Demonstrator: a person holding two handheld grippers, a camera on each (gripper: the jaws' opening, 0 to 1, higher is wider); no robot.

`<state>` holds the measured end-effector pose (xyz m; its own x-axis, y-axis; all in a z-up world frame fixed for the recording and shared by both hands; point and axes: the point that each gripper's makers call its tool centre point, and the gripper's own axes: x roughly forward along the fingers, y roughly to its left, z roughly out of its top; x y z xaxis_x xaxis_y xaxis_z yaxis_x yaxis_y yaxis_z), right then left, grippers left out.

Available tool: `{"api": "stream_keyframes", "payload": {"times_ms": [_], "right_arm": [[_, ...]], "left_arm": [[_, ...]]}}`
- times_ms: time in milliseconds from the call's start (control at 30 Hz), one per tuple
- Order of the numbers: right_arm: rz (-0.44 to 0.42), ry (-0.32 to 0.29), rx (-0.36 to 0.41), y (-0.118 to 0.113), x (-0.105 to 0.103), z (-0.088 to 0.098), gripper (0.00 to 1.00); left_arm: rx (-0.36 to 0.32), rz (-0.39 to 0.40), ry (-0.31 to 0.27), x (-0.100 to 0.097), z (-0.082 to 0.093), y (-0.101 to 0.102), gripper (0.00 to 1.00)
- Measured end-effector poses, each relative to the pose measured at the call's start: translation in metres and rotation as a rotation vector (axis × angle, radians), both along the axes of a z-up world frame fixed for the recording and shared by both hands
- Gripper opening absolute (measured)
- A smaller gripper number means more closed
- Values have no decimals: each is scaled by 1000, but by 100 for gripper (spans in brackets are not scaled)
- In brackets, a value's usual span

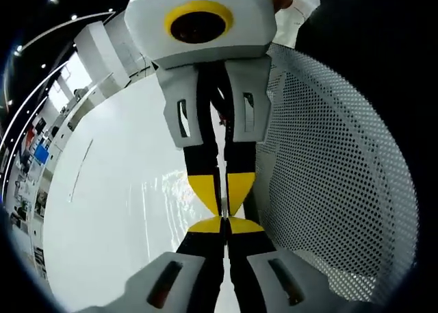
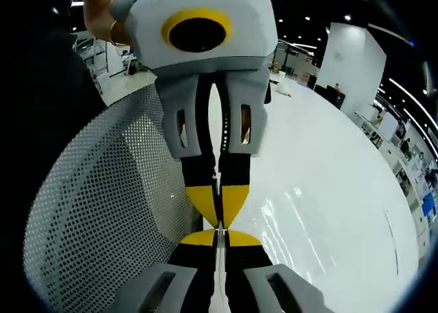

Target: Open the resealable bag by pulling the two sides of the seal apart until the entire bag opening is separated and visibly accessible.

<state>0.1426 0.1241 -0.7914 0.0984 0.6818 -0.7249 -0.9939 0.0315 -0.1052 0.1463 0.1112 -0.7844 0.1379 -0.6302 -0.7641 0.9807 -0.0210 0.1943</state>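
Note:
The resealable bag (image 1: pixel 171 190) is clear and shows mostly as glints over the white table; it also glints in the right gripper view (image 2: pixel 291 207). My left gripper (image 1: pixel 224 224) rises from the bottom with its yellow-tipped jaws pressed together. My right gripper (image 1: pixel 222 202) comes down from the top, tip to tip with it, jaws also together. In the right gripper view, my right gripper (image 2: pixel 219 236) meets the left gripper (image 2: pixel 219 214) the same way, and a thin clear edge of the bag runs between the jaws. How far the seal has parted is hidden.
A white perforated mesh basket (image 1: pixel 342 176) curves close beside the grippers; its wall (image 2: pixel 102 210) stands at the left in the right gripper view. The glossy white table (image 2: pixel 328 155) stretches away behind. A person's hand (image 2: pixel 102 18) holds the left gripper.

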Motion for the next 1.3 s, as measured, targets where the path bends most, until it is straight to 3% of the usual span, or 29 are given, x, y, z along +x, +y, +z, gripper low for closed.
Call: {"api": "stream_keyframes", "payload": {"times_ms": [467,633,1300], "right_arm": [[-42,15,-3,-10,4,-3,0],[-51,14,-4,-14,5,-4,0],[-59,-11,-45,-33,10,-10,0]], "left_arm": [[18,-13,-28,3,3,-1,0],[-7,25,3,4,4,1,0],[-23,27,-4,5,9,2,0]]}}
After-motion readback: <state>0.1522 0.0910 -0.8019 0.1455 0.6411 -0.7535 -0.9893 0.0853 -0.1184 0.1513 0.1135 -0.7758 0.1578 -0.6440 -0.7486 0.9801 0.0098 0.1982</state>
